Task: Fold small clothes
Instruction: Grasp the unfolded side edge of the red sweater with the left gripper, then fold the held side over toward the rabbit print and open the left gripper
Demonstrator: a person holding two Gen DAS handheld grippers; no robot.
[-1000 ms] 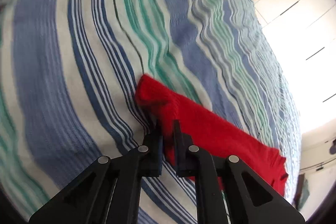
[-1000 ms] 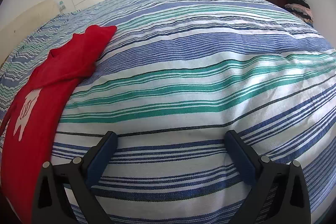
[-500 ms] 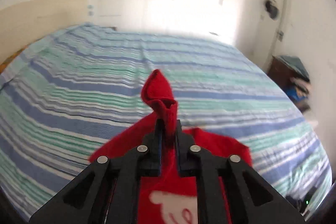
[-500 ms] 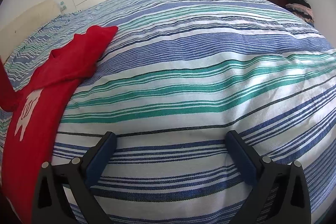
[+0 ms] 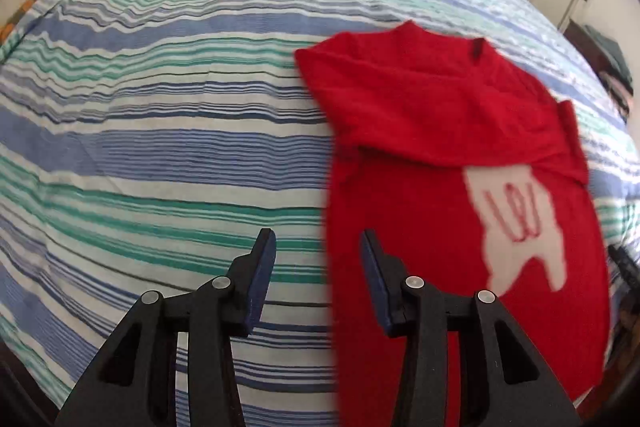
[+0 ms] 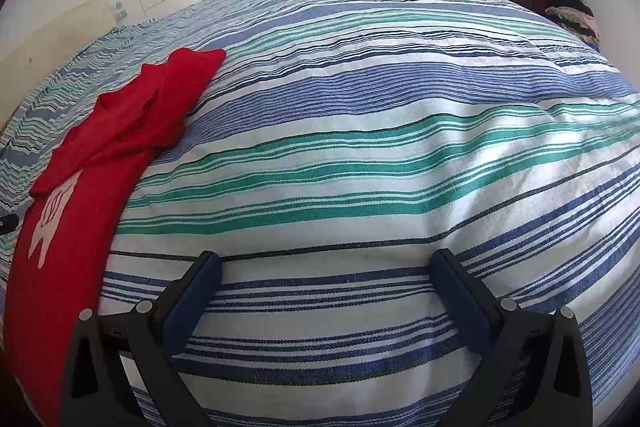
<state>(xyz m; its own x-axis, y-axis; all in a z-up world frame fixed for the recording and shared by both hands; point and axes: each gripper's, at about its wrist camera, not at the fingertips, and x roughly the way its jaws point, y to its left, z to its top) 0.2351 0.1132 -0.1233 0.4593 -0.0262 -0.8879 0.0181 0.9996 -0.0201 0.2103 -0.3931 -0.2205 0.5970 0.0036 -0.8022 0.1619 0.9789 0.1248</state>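
Red shirt [image 5: 460, 155] lies flat on the striped bedspread [image 5: 160, 147], with one sleeve [image 5: 420, 107] laid across the chest above the white print [image 5: 516, 219]. Our left gripper [image 5: 318, 247] has just been opening; its jaws stand apart with nothing between them, over the shirt's near side edge. Our right gripper [image 6: 326, 267] hangs wide open over bare bedspread, well apart from the shirt [image 6: 120, 131], holding nothing.

We judge the sleeve fold done and the next fold pending. To do it well, we should take the shirt's edge low and close on both layers, so the folded sleeve is not dragged loose. We could bring the right gripper over to pin the far side while we lift, then lay the cloth down smoothly rather than drop it.
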